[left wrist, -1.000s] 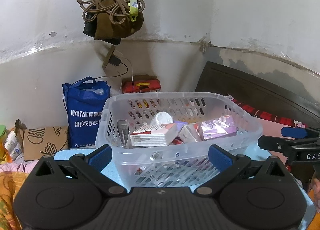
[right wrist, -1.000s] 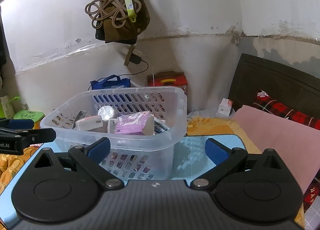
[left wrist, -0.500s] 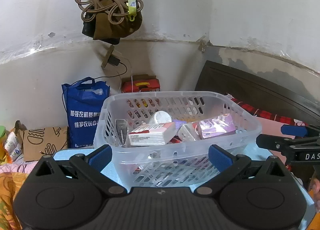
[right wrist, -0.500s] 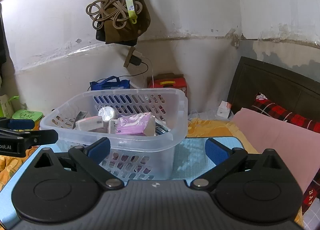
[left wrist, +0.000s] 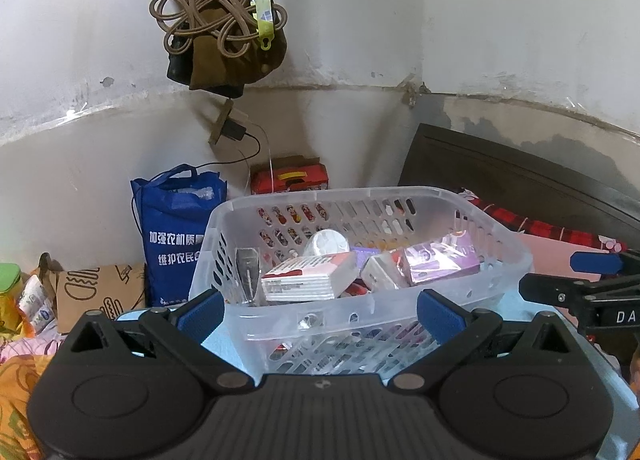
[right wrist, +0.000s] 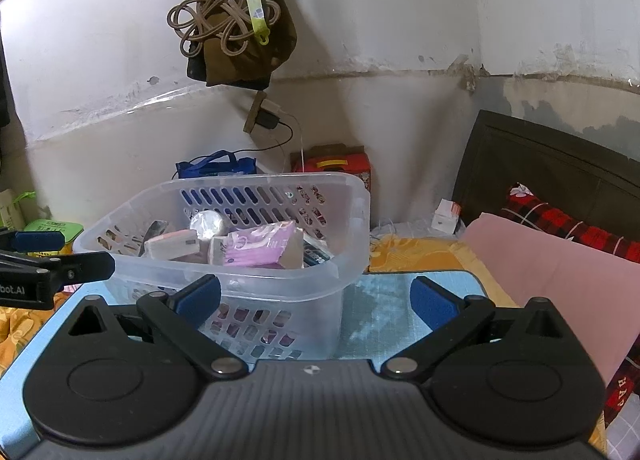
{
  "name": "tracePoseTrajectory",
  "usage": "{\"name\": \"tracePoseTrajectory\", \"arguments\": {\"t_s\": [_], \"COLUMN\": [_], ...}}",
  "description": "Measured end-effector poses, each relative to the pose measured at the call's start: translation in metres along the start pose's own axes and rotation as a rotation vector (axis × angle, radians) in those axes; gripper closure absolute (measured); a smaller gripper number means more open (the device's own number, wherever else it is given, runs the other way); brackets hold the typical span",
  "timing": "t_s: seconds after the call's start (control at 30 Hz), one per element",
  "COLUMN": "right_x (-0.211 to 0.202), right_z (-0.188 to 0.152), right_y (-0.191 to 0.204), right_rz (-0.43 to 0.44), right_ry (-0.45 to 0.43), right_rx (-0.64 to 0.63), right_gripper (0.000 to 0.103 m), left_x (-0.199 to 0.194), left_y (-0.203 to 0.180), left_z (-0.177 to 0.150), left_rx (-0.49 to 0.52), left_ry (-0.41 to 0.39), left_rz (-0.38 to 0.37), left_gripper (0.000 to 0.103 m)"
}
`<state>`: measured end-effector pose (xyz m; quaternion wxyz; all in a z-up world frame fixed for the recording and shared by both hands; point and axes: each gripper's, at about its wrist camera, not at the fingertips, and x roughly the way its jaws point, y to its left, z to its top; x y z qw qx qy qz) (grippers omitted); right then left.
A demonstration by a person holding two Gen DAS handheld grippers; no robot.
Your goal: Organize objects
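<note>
The left gripper [left wrist: 320, 314] is wide open, with the clear basket [left wrist: 372, 320] right in front. In the basket lie a white box [left wrist: 308, 278] and a purple pack [left wrist: 438, 262]. The right gripper [left wrist: 576, 280] pokes in at the right edge.

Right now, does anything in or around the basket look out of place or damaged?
Nothing is spilled or broken. Inside the clear basket the items lie in a loose pile, with the white box and the purple packet tilted. Both grippers are open and empty.
</note>
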<state>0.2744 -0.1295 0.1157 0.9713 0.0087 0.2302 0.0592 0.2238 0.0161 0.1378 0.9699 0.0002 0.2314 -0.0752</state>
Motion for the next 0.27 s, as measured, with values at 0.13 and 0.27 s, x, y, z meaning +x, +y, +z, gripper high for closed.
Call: {"name": "tracePoseTrajectory", "arguments": {"t_s": [0.13, 0.27], "right_x": [0.0007, 0.0016], "right_z": [-0.0009, -0.0011], "right_y": [-0.0017, -0.0034], "right_rz": [-0.003, -0.003], "right_ry": [0.001, 0.002], "right_rx": [0.000, 0.002], "right_gripper": [0.000, 0.000], "left_x": [0.0012, 0.0019], "left_y": [-0.0027, -0.0049], "left_z": [0.0010, 0.0017], "left_rx": [0.006, 0.004], "left_ry": [-0.004, -0.005], "left_rz": [0.008, 0.013], "left_gripper": [0.000, 0.000]}}
